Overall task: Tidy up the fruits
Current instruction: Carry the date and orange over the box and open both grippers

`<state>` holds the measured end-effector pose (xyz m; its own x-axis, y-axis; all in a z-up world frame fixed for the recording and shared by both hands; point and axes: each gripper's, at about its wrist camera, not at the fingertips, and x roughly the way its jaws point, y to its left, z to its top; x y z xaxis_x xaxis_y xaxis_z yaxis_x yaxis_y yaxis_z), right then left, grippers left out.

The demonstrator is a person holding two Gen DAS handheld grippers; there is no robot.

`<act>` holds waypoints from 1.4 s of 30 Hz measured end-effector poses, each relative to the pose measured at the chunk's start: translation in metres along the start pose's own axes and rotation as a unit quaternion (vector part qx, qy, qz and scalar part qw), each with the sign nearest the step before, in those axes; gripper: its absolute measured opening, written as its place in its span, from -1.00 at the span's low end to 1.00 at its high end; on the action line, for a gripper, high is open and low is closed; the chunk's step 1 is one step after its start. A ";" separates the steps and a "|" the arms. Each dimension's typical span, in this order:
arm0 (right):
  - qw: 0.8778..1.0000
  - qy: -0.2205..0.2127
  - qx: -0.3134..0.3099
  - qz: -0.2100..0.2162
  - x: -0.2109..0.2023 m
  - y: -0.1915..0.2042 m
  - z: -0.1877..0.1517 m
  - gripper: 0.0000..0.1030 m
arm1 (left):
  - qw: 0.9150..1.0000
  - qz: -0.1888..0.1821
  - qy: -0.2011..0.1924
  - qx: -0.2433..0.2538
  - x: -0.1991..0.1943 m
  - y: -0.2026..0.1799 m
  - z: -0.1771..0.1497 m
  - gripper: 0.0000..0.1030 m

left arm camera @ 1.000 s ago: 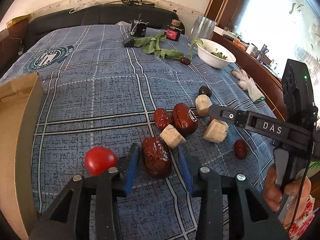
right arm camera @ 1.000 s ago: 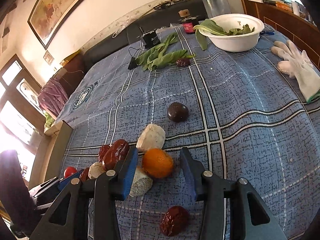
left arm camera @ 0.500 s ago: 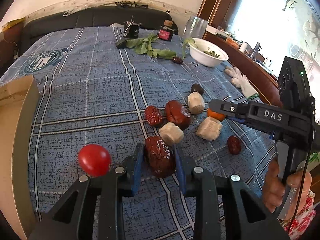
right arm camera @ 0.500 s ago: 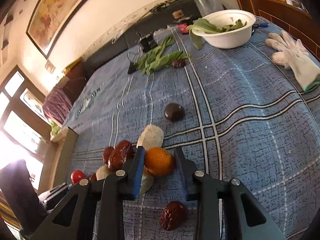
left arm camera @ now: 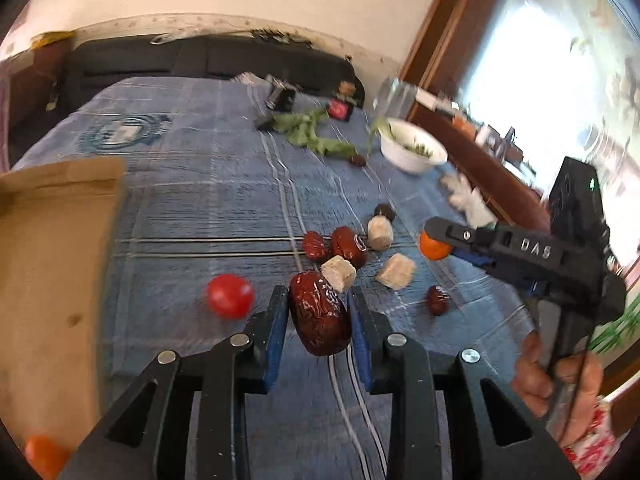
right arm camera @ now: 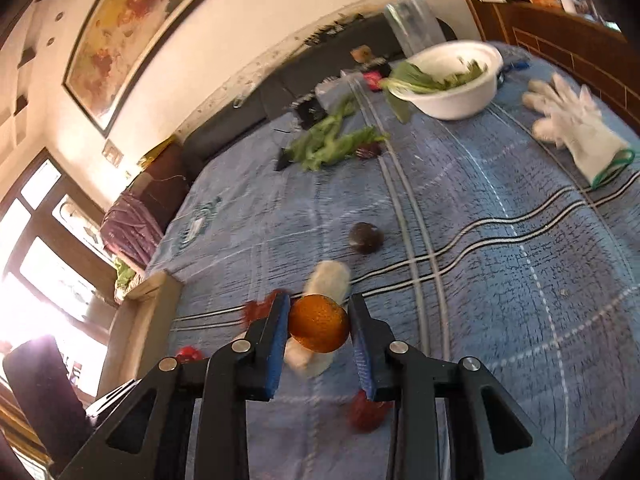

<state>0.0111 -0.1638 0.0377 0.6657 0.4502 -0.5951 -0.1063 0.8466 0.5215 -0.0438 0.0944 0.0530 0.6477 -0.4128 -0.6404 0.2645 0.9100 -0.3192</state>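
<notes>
My left gripper (left arm camera: 318,314) is shut on a large dark red date (left arm camera: 319,312) and holds it above the blue cloth. My right gripper (right arm camera: 318,326) is shut on a small orange (right arm camera: 319,323), lifted off the cloth; it also shows in the left wrist view (left arm camera: 434,245). On the cloth lie a red tomato (left arm camera: 231,295), two more red dates (left arm camera: 348,242), several pale root chunks (left arm camera: 396,271), a small date (left arm camera: 437,300) and a dark round fruit (right arm camera: 366,237).
A cardboard box (left arm camera: 48,264) stands at the left, with an orange fruit (left arm camera: 44,454) at its near corner. A white bowl of greens (right arm camera: 456,80), loose leaves (right arm camera: 332,144), a white glove (right arm camera: 572,128) and a glass jar (right arm camera: 414,24) lie at the far side.
Both grippers have closed on their fruit and lifted: the left with the large date, the right with the orange. Both views tilted up and drew back.
</notes>
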 end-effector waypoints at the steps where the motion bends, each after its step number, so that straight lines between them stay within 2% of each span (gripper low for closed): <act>1: 1.000 0.000 -0.006 0.004 -0.005 0.009 -0.001 -0.37 | 1.000 0.005 -0.010 -0.006 -0.020 0.006 0.000 -0.44; 6: 0.997 0.014 -0.062 0.032 -0.015 0.075 -0.008 -0.36 | 0.997 0.045 -0.041 -0.038 -0.089 0.049 0.009 -0.44; 8: 0.995 0.027 -0.089 0.045 -0.010 0.105 -0.011 -0.36 | 0.994 0.085 -0.044 -0.049 -0.106 0.076 0.013 -0.44; 10: 0.991 0.046 -0.111 0.062 -0.002 0.134 -0.017 -0.36 | 0.989 0.135 -0.038 -0.055 -0.114 0.102 0.016 -0.44; 15: 0.977 0.099 -0.169 0.087 0.033 0.202 -0.051 -0.35 | 0.977 0.186 0.001 -0.102 -0.108 0.162 0.009 -0.43; 20: 0.963 0.153 -0.208 0.077 0.085 0.241 -0.091 -0.35 | 0.971 0.196 0.040 -0.132 -0.094 0.195 -0.004 -0.43; 25: 0.953 0.187 -0.227 0.065 0.121 0.257 -0.115 -0.35 | 0.966 0.204 0.048 -0.154 -0.095 0.208 -0.012 -0.43; 31: 0.946 0.188 -0.258 0.046 0.136 0.270 -0.135 -0.32 | 0.962 0.206 0.045 -0.173 -0.103 0.212 -0.018 -0.41; 33: 0.947 0.183 -0.259 0.051 0.132 0.273 -0.135 -0.21 | 0.961 0.209 0.033 -0.176 -0.113 0.209 -0.019 -0.39; 36: 0.953 0.158 -0.252 0.063 0.111 0.271 -0.129 0.07 | 0.960 0.225 -0.001 -0.168 -0.135 0.195 -0.017 -0.17; 39: 0.958 0.129 -0.244 0.074 0.084 0.265 -0.120 0.15 | 0.953 0.258 -0.039 -0.152 -0.159 0.171 -0.018 0.15; 41: 0.965 0.104 -0.232 0.070 0.064 0.257 -0.114 0.26 | 0.948 0.280 -0.066 -0.138 -0.175 0.148 -0.021 0.51; 42: 0.968 0.091 -0.224 0.068 0.055 0.253 -0.111 0.34 | 0.946 0.287 -0.076 -0.132 -0.180 0.140 -0.022 0.57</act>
<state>-0.0608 0.1066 0.0692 0.4860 0.5746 -0.6585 -0.5213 0.7954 0.3093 -0.1387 0.2948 0.1082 0.7311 0.1738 -0.6597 -0.3357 0.9335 -0.1261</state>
